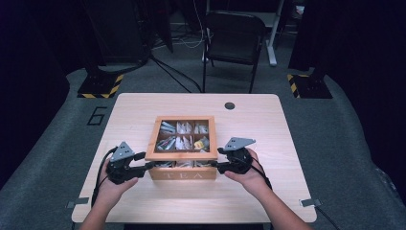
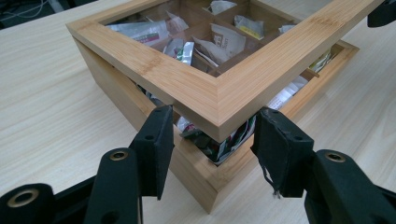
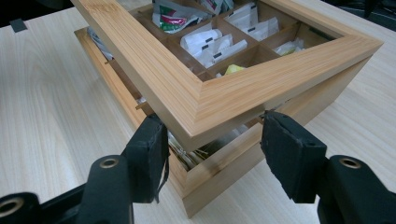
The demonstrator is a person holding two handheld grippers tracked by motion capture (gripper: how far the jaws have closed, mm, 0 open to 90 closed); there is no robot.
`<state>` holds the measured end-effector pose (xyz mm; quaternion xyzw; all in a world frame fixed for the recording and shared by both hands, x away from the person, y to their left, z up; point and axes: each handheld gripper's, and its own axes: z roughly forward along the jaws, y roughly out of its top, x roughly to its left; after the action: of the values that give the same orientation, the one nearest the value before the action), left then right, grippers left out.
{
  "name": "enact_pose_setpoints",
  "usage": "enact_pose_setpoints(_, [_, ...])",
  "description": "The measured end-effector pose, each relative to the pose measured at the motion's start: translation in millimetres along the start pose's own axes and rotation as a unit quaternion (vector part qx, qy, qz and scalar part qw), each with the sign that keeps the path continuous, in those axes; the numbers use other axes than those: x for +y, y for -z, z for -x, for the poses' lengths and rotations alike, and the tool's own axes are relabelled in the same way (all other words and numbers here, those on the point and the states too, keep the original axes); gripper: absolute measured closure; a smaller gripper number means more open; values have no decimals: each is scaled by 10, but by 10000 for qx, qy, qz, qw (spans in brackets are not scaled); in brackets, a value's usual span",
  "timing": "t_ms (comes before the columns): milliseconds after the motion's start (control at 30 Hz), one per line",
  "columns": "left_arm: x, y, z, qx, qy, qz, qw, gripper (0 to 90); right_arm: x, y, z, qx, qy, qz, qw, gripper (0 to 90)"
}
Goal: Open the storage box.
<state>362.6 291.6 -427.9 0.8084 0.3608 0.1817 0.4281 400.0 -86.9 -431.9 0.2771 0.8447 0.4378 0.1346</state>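
A wooden tea box (image 1: 182,174), marked TEA on its front, stands mid-table with sachets in its compartments. Its windowed lid (image 1: 153,139) is lifted a little off the box at the front. My left gripper (image 1: 148,166) points level at the front left corner. That lid corner (image 2: 217,109) sits between the spread jaws, whose pad tips (image 2: 156,123) reach under the lid's lower edge. My right gripper (image 1: 214,166) does the same at the front right lid corner (image 3: 201,112), its pads (image 3: 285,140) spread and tucked under the edge. Neither pair squeezes the wood.
The box base (image 2: 196,179) lies just below both pairs of jaws. Bare tabletop (image 1: 143,201) surrounds the box, with a round hole (image 1: 230,105) near the far edge. A chair (image 1: 234,38) stands beyond the table.
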Motion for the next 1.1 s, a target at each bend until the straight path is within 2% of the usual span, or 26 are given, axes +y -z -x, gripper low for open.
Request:
enact_pose_setpoints(33, [22,5,6,80,-54,62,9999,479,23,10,5,-1,26,13,10000,404])
enact_pose_setpoints(267, [107,48,-11,82,-174,65,9998,475,98,46,33,-30,-19,69,10000,376])
enact_pose_setpoints(500, [158,70,-34,53,-178,123,9998,475,158,71,45,-67,83,119,9999,376])
enact_pose_setpoints(533, [165,72,-36,50,-175,132,9997,475,164,75,40,-69,35,120,9999,377])
enact_pose_setpoints(833, [256,88,-64,98,-239,219,9994,469,291,131,43,-134,251,178,9994,388])
enact_pose_setpoints(1100, [382,121,-114,72,-295,299,9991,472,426,178,98,-67,288,223,9993,398])
